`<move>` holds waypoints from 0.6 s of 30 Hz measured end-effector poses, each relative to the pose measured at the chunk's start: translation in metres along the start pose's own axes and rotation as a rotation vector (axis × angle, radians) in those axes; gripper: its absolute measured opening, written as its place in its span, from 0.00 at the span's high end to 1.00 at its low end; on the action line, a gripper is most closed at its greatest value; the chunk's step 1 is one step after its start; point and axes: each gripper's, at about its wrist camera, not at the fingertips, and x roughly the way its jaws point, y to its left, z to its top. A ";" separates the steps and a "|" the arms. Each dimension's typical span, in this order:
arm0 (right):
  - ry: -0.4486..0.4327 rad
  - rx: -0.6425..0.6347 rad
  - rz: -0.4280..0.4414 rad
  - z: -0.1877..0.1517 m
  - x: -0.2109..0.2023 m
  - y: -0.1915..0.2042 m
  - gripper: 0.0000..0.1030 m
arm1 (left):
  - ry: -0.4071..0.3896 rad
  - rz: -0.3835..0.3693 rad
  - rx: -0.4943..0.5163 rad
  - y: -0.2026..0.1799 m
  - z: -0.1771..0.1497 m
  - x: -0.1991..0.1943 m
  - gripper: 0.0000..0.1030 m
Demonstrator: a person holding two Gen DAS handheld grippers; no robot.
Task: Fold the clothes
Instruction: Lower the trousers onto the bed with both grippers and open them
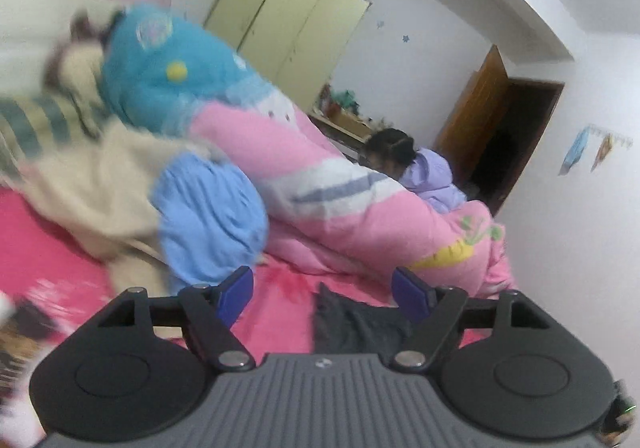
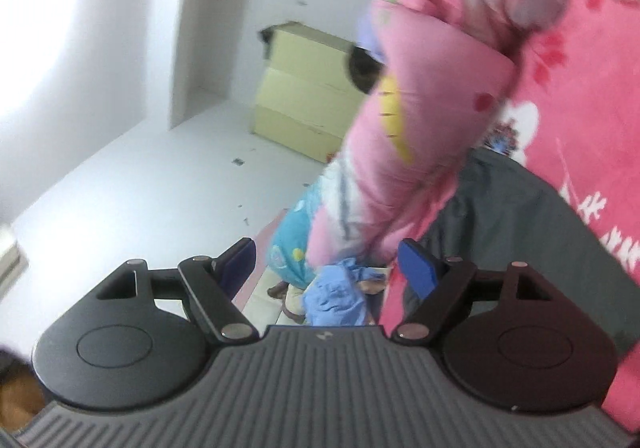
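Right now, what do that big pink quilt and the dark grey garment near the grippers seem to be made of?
Pink quilt: looks like padded cotton or polyester, matte, puffy with soft rolled folds. Dark grey garment: probably thin knit or woven fabric, dull, lying flat and limp; blur leaves the weave unclear.

The right gripper (image 2: 326, 268) has its blue pads (image 2: 418, 268) spread apart with nothing between them. Just beyond it rises a rolled pink quilt (image 2: 420, 119); a dark grey garment (image 2: 520, 232) lies beside the quilt, a pale yellow wardrobe (image 2: 304, 95) behind it.
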 end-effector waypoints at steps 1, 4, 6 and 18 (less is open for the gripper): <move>-0.002 -0.029 0.006 0.001 -0.004 0.008 0.23 | -0.019 0.006 0.015 -0.003 0.000 -0.015 0.24; 0.012 -0.159 -0.028 -0.022 0.006 0.034 0.23 | -0.059 0.008 0.044 -0.012 -0.011 -0.045 0.17; 0.035 -0.282 -0.100 -0.045 0.031 0.040 0.23 | -0.055 0.007 0.060 -0.019 -0.033 -0.051 0.16; 0.370 -0.807 -0.479 -0.212 0.150 0.027 0.49 | 0.320 -0.068 0.379 -0.091 -0.237 0.077 0.19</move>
